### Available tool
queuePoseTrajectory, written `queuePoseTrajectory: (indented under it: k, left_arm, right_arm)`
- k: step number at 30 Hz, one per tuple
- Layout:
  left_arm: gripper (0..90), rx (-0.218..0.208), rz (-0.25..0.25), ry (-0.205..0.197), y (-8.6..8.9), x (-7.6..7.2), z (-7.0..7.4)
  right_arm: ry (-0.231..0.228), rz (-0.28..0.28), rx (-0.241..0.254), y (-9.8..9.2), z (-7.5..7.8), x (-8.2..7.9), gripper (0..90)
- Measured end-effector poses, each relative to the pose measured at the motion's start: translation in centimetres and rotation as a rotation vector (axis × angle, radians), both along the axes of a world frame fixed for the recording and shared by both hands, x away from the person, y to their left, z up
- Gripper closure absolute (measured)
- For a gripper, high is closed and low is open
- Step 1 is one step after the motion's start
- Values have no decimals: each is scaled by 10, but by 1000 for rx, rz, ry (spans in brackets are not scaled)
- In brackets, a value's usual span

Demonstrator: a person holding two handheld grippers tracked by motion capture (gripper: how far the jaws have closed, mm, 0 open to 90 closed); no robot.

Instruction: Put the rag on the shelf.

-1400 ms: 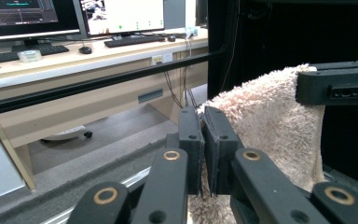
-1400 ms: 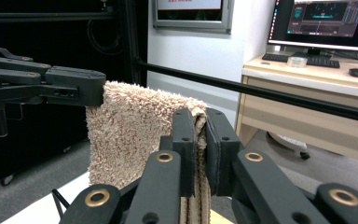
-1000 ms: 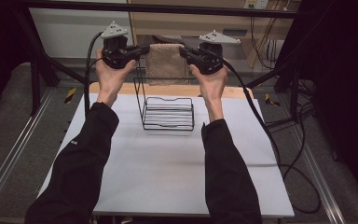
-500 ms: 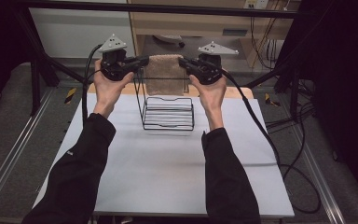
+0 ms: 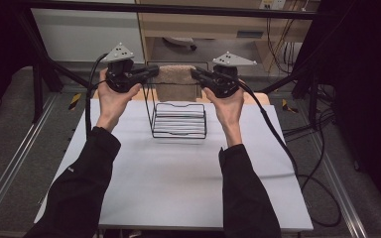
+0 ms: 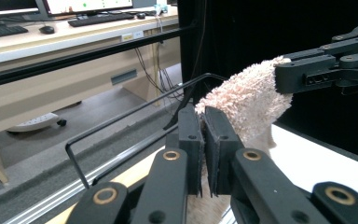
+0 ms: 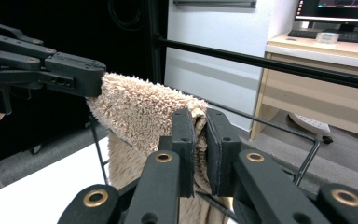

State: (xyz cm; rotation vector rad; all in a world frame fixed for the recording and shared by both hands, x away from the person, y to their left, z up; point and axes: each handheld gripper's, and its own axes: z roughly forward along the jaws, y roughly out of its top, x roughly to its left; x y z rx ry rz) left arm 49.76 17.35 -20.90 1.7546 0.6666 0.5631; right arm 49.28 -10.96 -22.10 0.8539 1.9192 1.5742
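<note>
A beige fluffy towel [image 5: 176, 82] is stretched between my two grippers above the back of a black wire rack [image 5: 178, 121]. My left gripper [image 5: 151, 72] is shut on the towel's left top edge, and its pads pinch the pile [image 6: 247, 98] in the left gripper view. On the opposite top edge my right gripper [image 5: 196, 74] is shut too, with the towel [image 7: 140, 107] hanging below its jaws. The rack's tall back rail [image 6: 135, 112] runs just under the towel's top fold. Whether the towel rests on the rail I cannot tell.
The rack stands at the far middle of a white tabletop [image 5: 168, 188]. Black frame bars [image 5: 178, 7] cross behind and above it. Cables [image 5: 278, 134] trail from the right gripper across the table's right side. Desks with keyboards [image 6: 98, 18] lie beyond.
Both hands have come down a little and toward the rack, carrying the towel with them. The towel now hangs lower, at the rack's back rail. Both grips are unchanged.
</note>
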Motion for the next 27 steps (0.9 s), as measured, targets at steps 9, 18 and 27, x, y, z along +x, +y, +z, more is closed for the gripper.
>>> queuePoseTrajectory:
  k: [9, 18, 27]
  left_arm:
    - [850, 19, -14, 21, 1, -9, -4]
    - [834, 32, -22, 60, 2, -15, -12]
    - [808, 52, -23, 83, 2, -18, -16]
  right_arm:
    - [1, 13, -24, -1, -4, -8, 823]
    - [17, 35, -26, -3, -11, -13, 819]
    - [24, 50, -41, -3, -17, -14, 821]
